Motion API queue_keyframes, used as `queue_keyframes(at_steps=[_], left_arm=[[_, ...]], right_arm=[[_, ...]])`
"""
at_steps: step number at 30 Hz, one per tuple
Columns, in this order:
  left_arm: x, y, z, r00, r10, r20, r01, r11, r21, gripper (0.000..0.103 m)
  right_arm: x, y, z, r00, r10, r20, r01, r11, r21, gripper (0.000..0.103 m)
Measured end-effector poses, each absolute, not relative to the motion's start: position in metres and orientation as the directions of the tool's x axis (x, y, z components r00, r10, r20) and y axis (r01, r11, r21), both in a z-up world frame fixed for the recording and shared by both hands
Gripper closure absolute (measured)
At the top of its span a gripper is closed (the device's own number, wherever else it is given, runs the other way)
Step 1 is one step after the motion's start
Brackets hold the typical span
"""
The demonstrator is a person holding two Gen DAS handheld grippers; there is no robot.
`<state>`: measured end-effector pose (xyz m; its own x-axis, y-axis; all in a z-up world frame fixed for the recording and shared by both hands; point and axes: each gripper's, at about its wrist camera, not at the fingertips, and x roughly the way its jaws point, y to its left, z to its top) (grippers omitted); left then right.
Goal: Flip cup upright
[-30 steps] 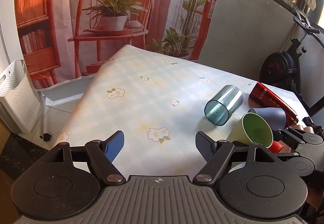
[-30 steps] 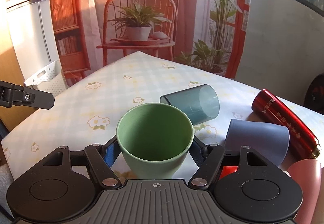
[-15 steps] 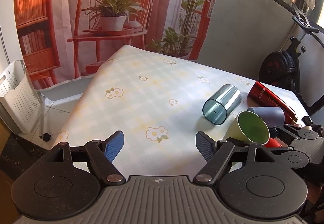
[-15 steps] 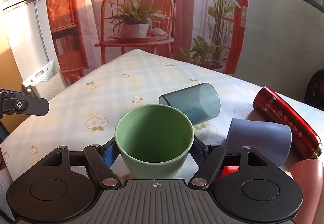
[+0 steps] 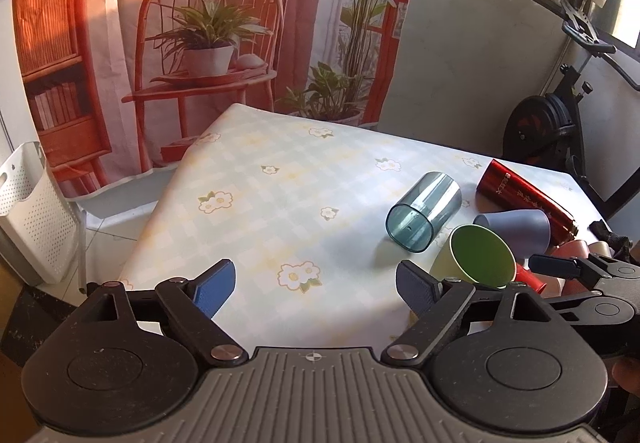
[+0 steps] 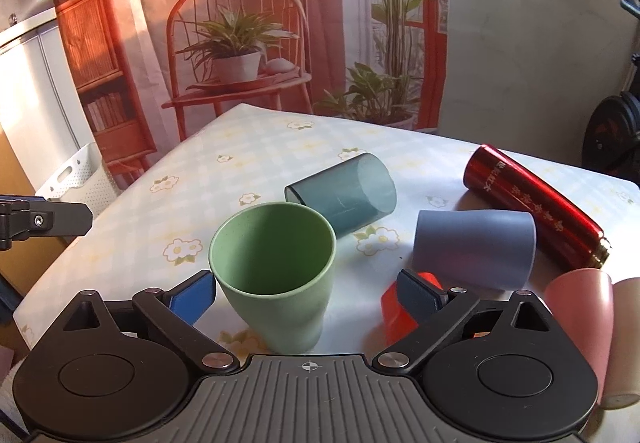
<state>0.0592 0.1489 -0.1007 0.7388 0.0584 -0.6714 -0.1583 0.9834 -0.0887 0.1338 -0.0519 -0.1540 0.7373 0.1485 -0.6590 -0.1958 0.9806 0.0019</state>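
A green cup [image 6: 276, 275] stands upright on the flowered tablecloth [image 6: 248, 155], mouth up, between the fingers of my right gripper [image 6: 308, 295]. The jaws are wide open with a gap on each side of the cup. In the left wrist view the green cup [image 5: 478, 261] is at the right, next to the right gripper [image 5: 568, 271]. My left gripper [image 5: 316, 289] is open and empty over the table's near left part.
A clear teal cup [image 6: 344, 195], a grey-blue cup [image 6: 476, 247] and a red flask [image 6: 532, 203] lie on their sides. A small red cup [image 6: 394, 307] and pink cups [image 6: 580, 307] lie at the right. A white basket [image 5: 32, 219] stands left of the table.
My right gripper has opened and let go of the green cup, which now stands on the table. The left gripper has hardly moved.
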Motion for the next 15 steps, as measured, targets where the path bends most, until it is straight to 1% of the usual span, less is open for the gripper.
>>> queue_keyframes(at_steps=[4, 8, 15], left_arm=[[0.057, 0.145, -0.09, 0.754, 0.053, -0.654, -0.13, 0.989, -0.069, 0.009], [0.051, 0.139, -0.077, 0.774, 0.036, -0.632, -0.094, 0.994, -0.059, 0.008], [0.042, 0.122, -0.055, 0.808, -0.009, -0.589, -0.046, 0.996, -0.08, 0.007]], right_arm=[[0.121, -0.062, -0.137, 0.745, 0.103, -0.66, -0.139, 0.99, -0.002, 0.0], [0.104, -0.074, -0.116, 0.757, 0.066, -0.65, -0.088, 0.996, -0.002, 0.0], [0.073, -0.096, -0.078, 0.808, 0.028, -0.589, -0.029, 1.0, 0.008, 0.0]])
